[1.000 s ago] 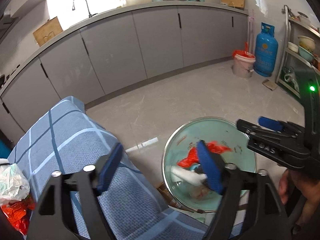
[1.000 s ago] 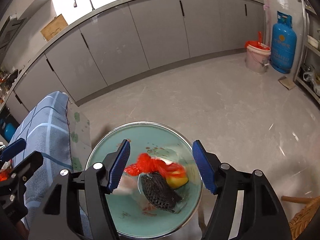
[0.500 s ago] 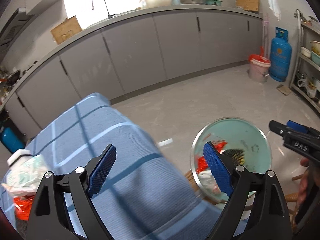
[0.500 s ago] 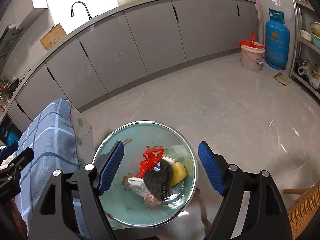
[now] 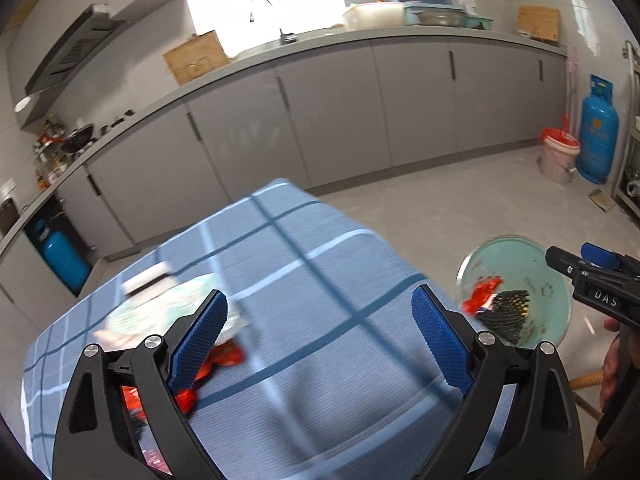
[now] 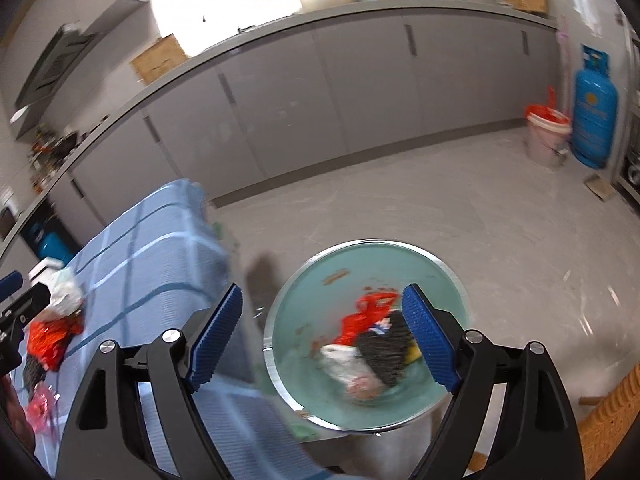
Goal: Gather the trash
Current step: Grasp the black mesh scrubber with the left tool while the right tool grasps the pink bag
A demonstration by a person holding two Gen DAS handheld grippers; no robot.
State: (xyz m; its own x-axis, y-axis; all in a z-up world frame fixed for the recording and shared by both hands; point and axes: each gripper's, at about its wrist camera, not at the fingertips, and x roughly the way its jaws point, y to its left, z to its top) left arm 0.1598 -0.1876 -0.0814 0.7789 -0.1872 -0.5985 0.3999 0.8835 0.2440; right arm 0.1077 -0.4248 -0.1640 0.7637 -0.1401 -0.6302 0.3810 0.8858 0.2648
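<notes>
While both jaws are opening on nothing, the trash point(image 5: 172, 312) lies just left of the left gripper point(image 5: 318, 336), nearer than the right gripper point(image 6: 322, 338).

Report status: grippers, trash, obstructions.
Left gripper and right gripper opening, nothing held. Some trash in green basin; wrappers remain on checked cloth. Nothing in the way.

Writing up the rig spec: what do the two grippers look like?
Both match: left gripper and right gripper have black angular plastic frames with triangular cut-outs, silver pivot screws and blue ribbed pads on the jaws. The right one's side carries white "DAS" lettering. No cables visible.
</notes>
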